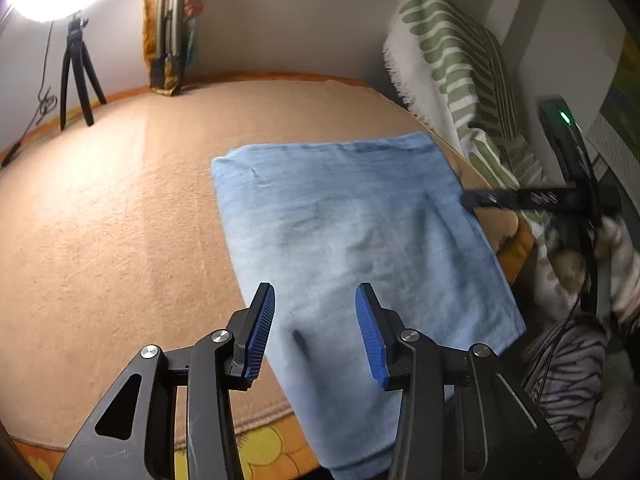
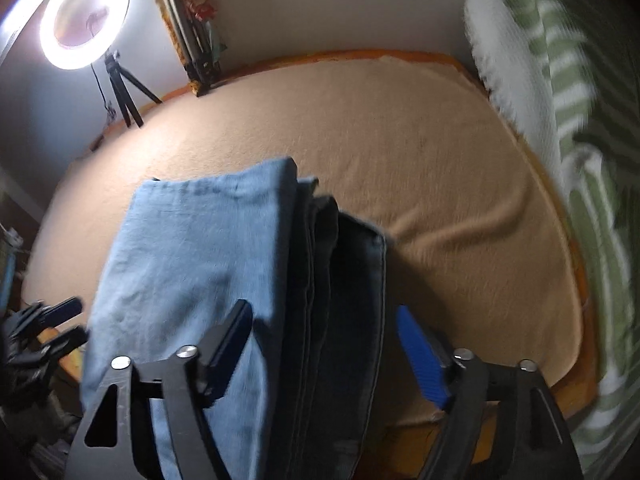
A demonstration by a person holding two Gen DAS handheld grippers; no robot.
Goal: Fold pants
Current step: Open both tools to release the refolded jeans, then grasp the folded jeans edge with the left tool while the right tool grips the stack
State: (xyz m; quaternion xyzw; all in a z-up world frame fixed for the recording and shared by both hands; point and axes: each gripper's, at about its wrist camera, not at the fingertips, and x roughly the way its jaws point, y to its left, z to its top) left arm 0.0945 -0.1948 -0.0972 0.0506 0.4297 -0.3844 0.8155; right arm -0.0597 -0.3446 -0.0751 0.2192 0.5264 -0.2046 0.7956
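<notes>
One pair of blue jeans (image 1: 360,240) lies on the tan blanket (image 1: 120,220) that covers the bed, near the bed's right edge and close to the person. I think the folding is nearly done. The jeans look like a neat, flat block with straight sides. In the right wrist view the side of the block shows several layers of cloth stacked on top of each other (image 2: 316,280), so I think they are folded more than once. What may be left is a last press to flatten them, or nothing at all.

Two grippers are here. The left gripper (image 1: 315,332) hangs just over the near end of the jeans. Its two blue pads (image 1: 262,332) are spread apart and hold nothing. The right gripper (image 2: 324,356) sits at the thick edge of the stack. Its fingers are spread wide too, one on each side of the layers, and I cannot see them squeezing the cloth. From the left wrist view, the right gripper's tip (image 1: 480,199) reaches the far right edge of the jeans.

One ring light (image 2: 86,16) glows on one small black tripod (image 2: 126,92) at the back left. One green and white striped throw (image 1: 452,60) hangs on the right. One bundle of folded stands (image 1: 172,28) leans on the back wall.
</notes>
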